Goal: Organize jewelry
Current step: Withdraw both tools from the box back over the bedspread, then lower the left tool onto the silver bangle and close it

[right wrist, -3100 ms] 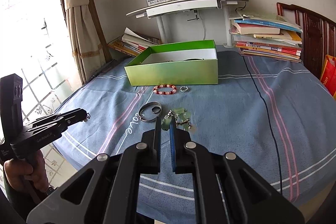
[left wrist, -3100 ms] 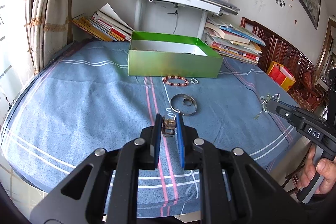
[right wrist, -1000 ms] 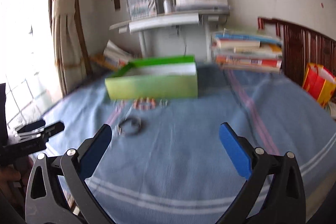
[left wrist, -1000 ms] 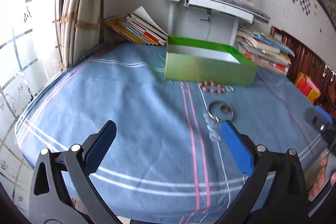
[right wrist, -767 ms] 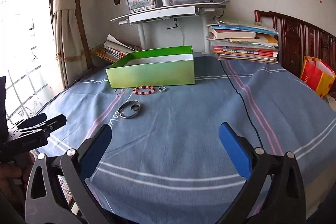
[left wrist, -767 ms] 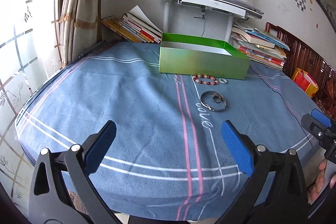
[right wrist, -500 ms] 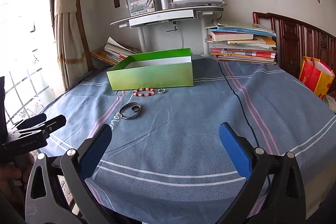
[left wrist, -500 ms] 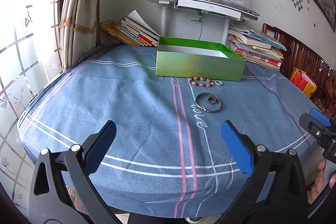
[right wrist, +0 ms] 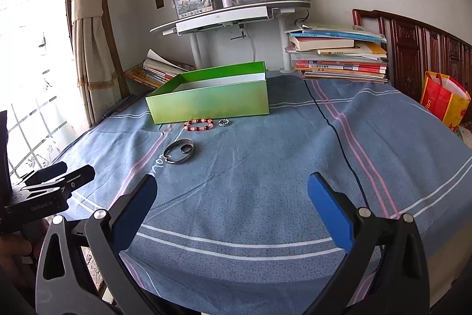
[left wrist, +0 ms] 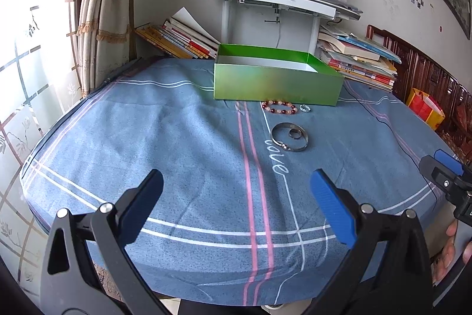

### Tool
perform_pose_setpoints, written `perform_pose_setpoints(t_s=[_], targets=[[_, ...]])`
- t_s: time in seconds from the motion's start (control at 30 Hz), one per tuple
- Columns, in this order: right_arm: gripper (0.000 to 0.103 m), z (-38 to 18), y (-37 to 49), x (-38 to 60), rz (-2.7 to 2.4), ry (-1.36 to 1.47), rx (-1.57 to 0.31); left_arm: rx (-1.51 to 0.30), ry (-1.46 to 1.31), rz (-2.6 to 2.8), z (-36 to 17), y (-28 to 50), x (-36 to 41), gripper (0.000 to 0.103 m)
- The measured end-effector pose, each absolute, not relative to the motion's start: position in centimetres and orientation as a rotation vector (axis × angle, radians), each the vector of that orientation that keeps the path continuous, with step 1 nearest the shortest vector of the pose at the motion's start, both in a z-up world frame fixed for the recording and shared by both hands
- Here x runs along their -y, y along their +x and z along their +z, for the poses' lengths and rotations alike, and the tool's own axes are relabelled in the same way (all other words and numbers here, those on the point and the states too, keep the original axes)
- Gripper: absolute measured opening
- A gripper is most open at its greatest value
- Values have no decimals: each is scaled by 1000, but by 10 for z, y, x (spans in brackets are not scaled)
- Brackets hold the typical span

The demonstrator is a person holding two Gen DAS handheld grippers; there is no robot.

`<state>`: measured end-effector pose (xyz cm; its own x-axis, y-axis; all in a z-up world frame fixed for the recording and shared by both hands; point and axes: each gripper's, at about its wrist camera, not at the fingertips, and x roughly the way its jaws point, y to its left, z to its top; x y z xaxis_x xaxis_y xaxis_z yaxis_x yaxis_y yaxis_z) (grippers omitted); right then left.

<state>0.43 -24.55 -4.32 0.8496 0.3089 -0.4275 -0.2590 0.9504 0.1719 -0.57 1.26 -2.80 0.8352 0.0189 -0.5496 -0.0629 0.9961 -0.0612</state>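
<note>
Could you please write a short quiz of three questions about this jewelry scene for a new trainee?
1. True or false: the beaded bracelet lies inside the green box.
2. What lies inside the silver bangle? A) small ring B) coin C) bead
3. Fill in: both the left gripper and right gripper have their fingers ____.

Key: 1 false, it lies on the tablecloth in front of the box; 2 A; 3 open.

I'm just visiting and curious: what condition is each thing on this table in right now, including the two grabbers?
Left gripper: open, empty.
Right gripper: open, empty.
Green box: lidless, open-topped.
Beaded bracelet: lying flat, outside the box.
Small ring: beside the bracelet.
Metal bangle: flat on the cloth.
</note>
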Motion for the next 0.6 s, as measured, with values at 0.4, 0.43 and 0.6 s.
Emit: perform_pose_setpoints(t_s=[0.4,0.43,0.6], targets=[[100,-56,16,250,296,127,-501,-636,-7,-40,-32,36,16,99],[100,-57,16,251,296,129,-505,-650,5,-63,-34,45,23,99],[100,-62,24,257,292,146,-522,-707,78,-128,-42,86,53,99]])
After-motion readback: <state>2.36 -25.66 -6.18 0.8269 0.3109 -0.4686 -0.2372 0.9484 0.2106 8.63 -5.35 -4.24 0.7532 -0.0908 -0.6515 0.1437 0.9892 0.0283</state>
